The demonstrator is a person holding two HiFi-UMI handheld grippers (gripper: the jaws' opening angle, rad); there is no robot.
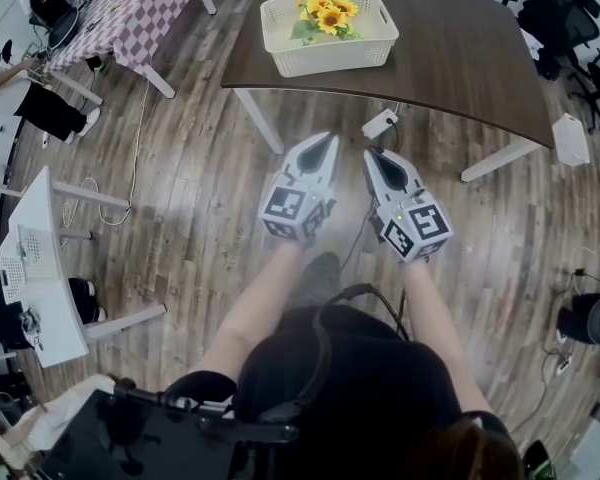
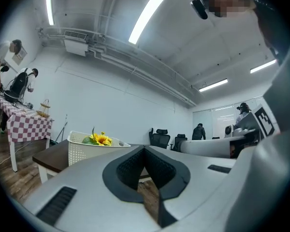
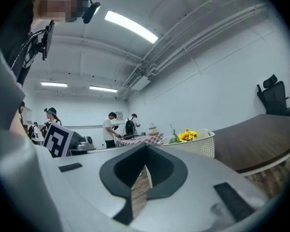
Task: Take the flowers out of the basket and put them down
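Evidently nothing is being gripped: the left gripper [image 1: 329, 140] and right gripper [image 1: 371, 154] are pointing level at the table [image 1: 460, 58], jaws pressed together and empty (a resting pose, likely), since the flowers [image 1: 328, 13] are lying in the basket [image 1: 330, 58], well apart.

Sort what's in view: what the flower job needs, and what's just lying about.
For the job: yellow sunflowers; white perforated plastic basket holding them; dark brown wooden table; left gripper and right gripper, both shut and empty.
Lying about: red-and-white checked tablecloth; white power strip on the floor; black office chairs.
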